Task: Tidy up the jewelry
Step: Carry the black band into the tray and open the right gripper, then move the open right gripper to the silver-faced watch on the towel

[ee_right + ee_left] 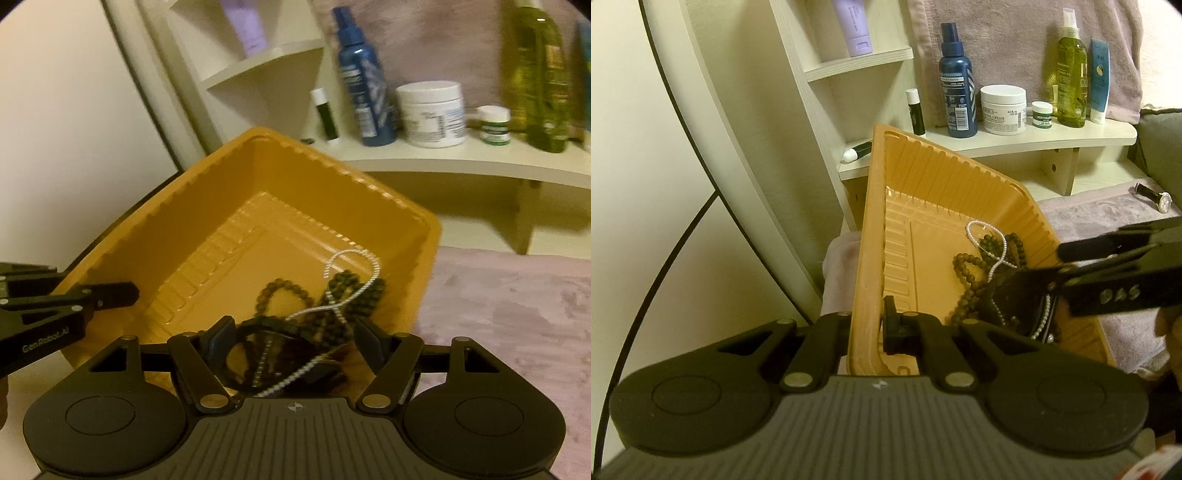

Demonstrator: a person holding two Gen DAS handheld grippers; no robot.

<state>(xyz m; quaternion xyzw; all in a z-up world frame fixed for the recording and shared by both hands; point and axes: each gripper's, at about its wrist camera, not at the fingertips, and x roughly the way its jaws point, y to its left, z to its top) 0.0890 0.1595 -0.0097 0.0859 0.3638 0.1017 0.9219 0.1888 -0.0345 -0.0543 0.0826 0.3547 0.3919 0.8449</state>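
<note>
Over tray | your right tongs gape, empty, above beads | left tongs pinch tray rim | risk: pearls snag, spill.

the orange tray has bare floor toward 11 o'clock, open to a gripper. at 4 o'clock a heap of bead strands fills its corner, with the right gripper spread over it. the left gripper clamps the near wall. the shelf with bottles blocks 1 o'clock.
</note>
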